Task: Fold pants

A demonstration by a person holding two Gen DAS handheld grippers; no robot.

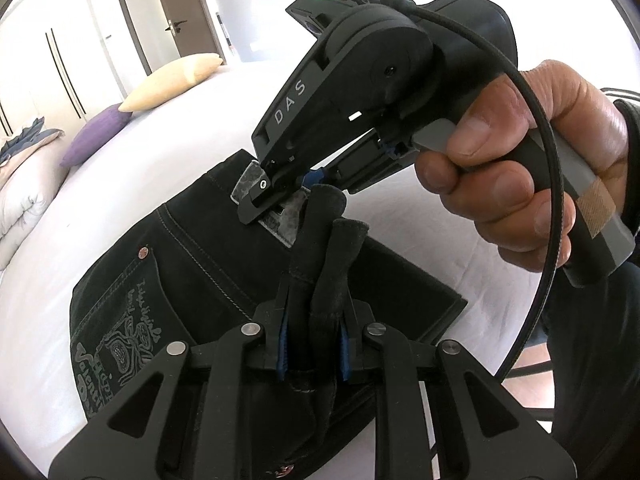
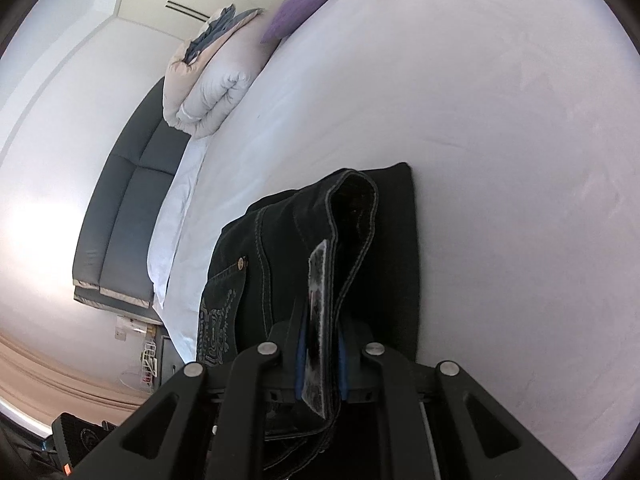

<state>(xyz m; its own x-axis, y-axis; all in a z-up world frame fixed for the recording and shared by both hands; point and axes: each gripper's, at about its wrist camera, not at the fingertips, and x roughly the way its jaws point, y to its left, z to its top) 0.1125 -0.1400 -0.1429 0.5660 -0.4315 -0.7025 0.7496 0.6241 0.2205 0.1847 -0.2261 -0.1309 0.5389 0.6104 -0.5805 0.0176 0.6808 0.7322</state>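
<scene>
Black jeans (image 1: 192,260) lie partly folded on a white bed, the back pocket with pale embroidery (image 1: 120,344) facing up. My left gripper (image 1: 316,300) is shut on bunched black denim that stands up between its fingers. My right gripper (image 1: 276,200), held by a hand (image 1: 520,168), is shut on the waistband at its grey patch (image 1: 246,182). In the right wrist view the right gripper (image 2: 320,332) pinches that patch (image 2: 318,288) and the waistband edge, lifted off the rest of the jeans (image 2: 392,240) beneath.
The white sheet (image 2: 500,140) spreads wide around the jeans. A yellow pillow (image 1: 172,80), a purple pillow (image 1: 96,136) and a rolled white duvet (image 2: 212,92) lie at the bed's far end. A dark padded headboard (image 2: 124,208) and a door (image 1: 164,12) are beyond.
</scene>
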